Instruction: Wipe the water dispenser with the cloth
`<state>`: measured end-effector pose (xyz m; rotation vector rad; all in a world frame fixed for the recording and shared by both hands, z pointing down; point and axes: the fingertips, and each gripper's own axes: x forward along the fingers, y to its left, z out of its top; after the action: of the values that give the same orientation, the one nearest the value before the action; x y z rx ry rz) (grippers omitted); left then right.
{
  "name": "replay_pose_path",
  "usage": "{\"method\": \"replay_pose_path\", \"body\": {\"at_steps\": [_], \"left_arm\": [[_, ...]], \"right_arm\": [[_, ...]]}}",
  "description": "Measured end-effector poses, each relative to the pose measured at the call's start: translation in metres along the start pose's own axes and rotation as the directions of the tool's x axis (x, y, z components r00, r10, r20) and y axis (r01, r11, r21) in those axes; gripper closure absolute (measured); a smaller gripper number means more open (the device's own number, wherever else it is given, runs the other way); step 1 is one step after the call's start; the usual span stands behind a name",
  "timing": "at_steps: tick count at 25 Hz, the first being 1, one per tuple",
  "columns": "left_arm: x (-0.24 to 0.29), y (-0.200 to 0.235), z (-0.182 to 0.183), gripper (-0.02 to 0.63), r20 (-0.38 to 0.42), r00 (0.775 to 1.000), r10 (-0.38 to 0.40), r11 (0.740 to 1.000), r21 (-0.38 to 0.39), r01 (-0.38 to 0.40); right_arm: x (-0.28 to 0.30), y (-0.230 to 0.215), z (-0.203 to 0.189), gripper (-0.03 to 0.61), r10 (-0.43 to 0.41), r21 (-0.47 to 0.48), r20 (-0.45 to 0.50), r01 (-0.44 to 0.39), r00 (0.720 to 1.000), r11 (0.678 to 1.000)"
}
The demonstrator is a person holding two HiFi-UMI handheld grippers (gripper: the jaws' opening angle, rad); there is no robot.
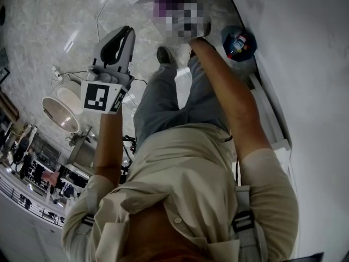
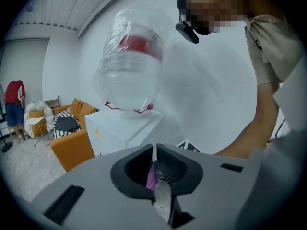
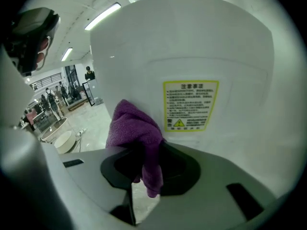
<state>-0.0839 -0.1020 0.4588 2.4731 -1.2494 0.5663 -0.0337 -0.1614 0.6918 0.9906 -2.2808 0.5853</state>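
The water dispenser [image 3: 201, 56] is a white cabinet with a yellow warning label [image 3: 190, 105] on its side. A clear bottle [image 2: 128, 73] wrapped in plastic sits on top. My right gripper [image 3: 146, 164] is shut on a purple cloth [image 3: 135, 131], which bunches up against the dispenser's side just left of the label. In the head view my right arm reaches up along the dispenser wall [image 1: 311, 75]; a bit of purple cloth [image 1: 163, 4] shows there and the gripper itself is hidden. My left gripper [image 1: 113, 53] is held up away from the dispenser, jaws shut [image 2: 154, 155], with a purple sliver behind the tips.
On the floor at the left stand a round white appliance [image 1: 61, 111] and loose cables [image 1: 60, 72]. A blue bin [image 1: 238, 41] sits by the dispenser's base. An orange sofa [image 2: 72, 138] stands beyond the dispenser. People stand far off in the hall [image 3: 53, 104].
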Motion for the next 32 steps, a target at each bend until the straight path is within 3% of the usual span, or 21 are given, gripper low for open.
{"method": "replay_pose_path", "body": {"at_steps": [5,9,13,16,20,23,32], "left_arm": [[0.005,0.009,-0.004,0.571,-0.007,1.0,0.005,1.0,-0.001,-0.005],[0.009,0.011,-0.008,0.571,0.003,1.0,0.002,1.0,-0.009,-0.002],[0.009,0.011,-0.014,0.571,0.004,1.0,-0.003,1.0,-0.014,0.003],[0.009,0.011,-0.016,0.571,-0.001,1.0,-0.003,1.0,-0.012,0.003],[0.012,0.01,-0.019,0.571,-0.021,1.0,0.007,1.0,-0.002,-0.007],[0.013,0.009,-0.019,0.571,-0.019,1.0,0.005,1.0,0.001,-0.005],[0.023,-0.001,-0.018,0.571,-0.009,1.0,-0.013,1.0,-0.003,0.013]], "right_arm": [[0.007,-0.06,-0.009,0.485,-0.086,0.001,-0.026,0.086,0.996,0.996],[0.002,-0.121,-0.017,0.483,-0.198,0.074,-0.015,0.198,0.98,0.977],[-0.025,-0.191,-0.007,0.485,-0.39,0.226,0.032,0.373,0.92,0.9],[-0.041,-0.214,0.012,0.485,-0.457,0.274,0.084,0.42,0.886,0.865],[-0.038,-0.209,0.004,0.485,-0.448,0.281,0.078,0.411,0.891,0.867],[-0.024,-0.188,-0.017,0.485,-0.408,0.289,0.035,0.381,0.913,0.878],[0.012,-0.06,-0.023,0.486,-0.157,0.253,0.013,0.149,0.987,0.956]]}}
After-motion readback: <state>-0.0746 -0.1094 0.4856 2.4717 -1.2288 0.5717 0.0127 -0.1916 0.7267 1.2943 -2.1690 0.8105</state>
